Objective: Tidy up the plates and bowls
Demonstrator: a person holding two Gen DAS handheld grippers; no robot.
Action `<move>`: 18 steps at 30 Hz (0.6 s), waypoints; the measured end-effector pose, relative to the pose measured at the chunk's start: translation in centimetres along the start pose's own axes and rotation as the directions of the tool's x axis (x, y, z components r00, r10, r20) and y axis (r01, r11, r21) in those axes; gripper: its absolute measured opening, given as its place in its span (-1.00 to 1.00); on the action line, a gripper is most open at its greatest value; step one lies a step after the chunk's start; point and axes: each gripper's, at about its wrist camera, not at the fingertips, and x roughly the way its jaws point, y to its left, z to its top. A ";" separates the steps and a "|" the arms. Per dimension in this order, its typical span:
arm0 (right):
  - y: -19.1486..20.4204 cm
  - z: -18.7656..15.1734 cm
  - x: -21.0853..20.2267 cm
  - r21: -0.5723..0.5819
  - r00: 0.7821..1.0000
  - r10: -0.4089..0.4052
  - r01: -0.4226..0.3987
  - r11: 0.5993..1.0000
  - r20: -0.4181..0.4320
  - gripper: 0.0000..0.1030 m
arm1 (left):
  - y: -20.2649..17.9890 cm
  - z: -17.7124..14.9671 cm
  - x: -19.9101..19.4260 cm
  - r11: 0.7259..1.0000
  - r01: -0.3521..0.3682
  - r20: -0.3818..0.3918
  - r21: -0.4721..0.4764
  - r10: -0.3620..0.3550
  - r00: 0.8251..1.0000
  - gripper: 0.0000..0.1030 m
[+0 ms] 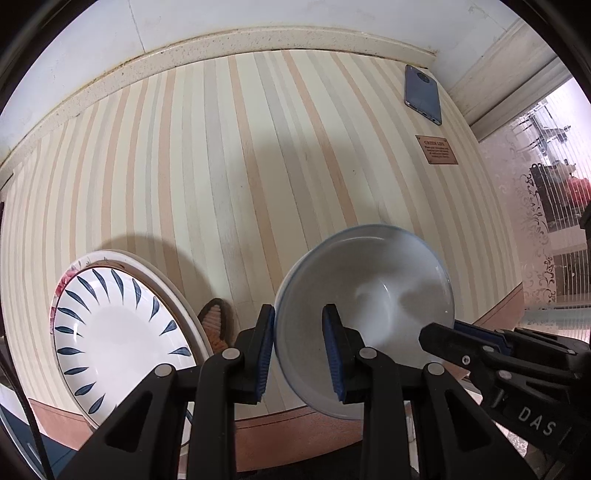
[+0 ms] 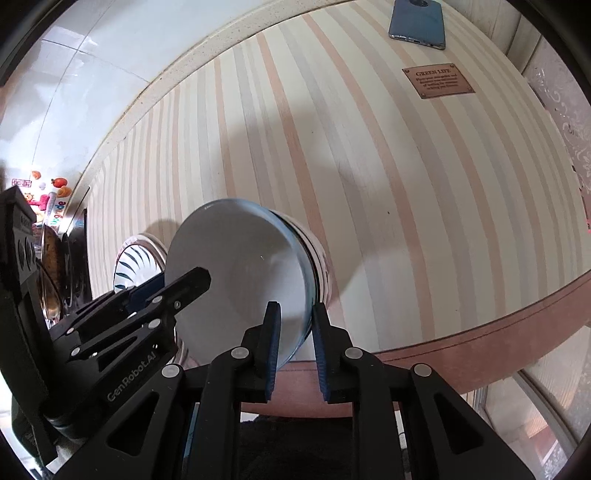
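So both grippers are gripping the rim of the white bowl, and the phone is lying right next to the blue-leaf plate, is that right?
Not quite. Both grippers, left gripper and right gripper, do grip the white bowl rim, but the left wrist view shows the phone at the far corner, well apart from the blue-leaf plate.

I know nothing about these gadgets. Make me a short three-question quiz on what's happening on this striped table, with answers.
1. True or false: both grippers grip the rim of the same white bowl.
2. Multiple choice: where is the blue-leaf plate as the left wrist camera sees it? A) left of the bowl B) inside the bowl C) beside the phone
3. Short answer: what dark flat device lies at the far side of the table?

Key
1. True: the left gripper pinches one side of the rim, the right gripper the other.
2. A
3. A smartphone, near a small brown plaque.
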 end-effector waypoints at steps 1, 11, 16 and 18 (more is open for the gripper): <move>0.0 0.0 -0.1 0.000 1.000 0.002 -0.002 1.000 0.000 -0.61 | 0.0 0.0 0.0 1.000 -0.002 0.002 0.000 0.002 1.000 -0.54; 0.0 -0.8 -0.9 0.005 0.999 -0.033 0.033 0.999 0.030 -0.60 | -0.6 -0.7 -2.6 0.999 -0.030 0.060 0.038 0.028 0.998 -0.53; 0.8 -2.7 -4.3 -0.021 0.993 -0.065 0.067 0.998 0.102 -0.25 | -0.8 -2.0 -7.6 0.995 -0.058 0.159 0.076 0.045 0.986 -0.53; 1.3 -4.0 -6.2 -0.039 0.986 -0.084 0.090 0.995 0.146 -0.02 | -0.6 -2.9 -9.8 0.994 -0.070 0.201 0.084 0.052 0.978 -0.52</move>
